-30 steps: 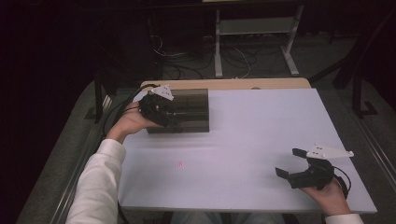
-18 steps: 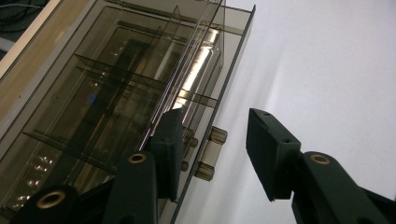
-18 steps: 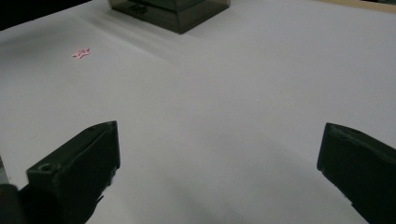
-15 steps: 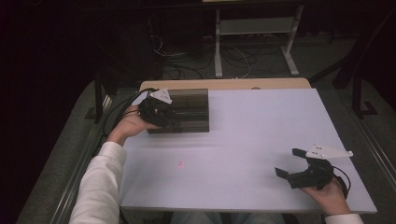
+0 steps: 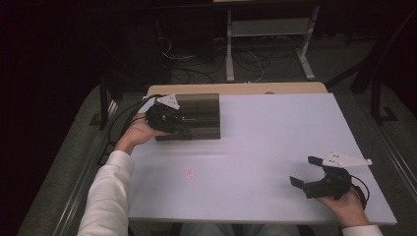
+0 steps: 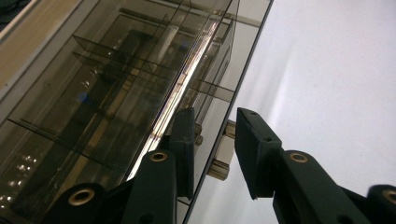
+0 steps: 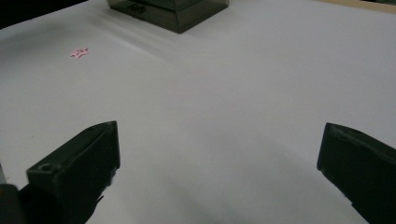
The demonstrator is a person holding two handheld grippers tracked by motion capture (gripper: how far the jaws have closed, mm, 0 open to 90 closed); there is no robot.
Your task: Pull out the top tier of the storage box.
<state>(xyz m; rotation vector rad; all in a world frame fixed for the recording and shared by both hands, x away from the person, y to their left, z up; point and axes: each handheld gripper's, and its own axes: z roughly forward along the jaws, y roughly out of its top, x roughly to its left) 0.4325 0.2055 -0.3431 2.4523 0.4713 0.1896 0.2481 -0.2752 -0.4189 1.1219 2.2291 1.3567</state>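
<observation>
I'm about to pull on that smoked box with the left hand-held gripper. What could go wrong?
The left hand-held gripper has been closing around the box's thin wall edge but isn't clamped, so the pads could slip off. The right hand-held gripper sits open, far away, so nothing braces the box; it may slide on the smooth table.

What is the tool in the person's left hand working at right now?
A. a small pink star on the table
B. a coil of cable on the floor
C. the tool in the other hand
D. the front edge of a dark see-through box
D: the left tool has its jaws straddling the front wall of the dark see-through box, by a small latch-like piece there, and they have just been closing around it.
</observation>
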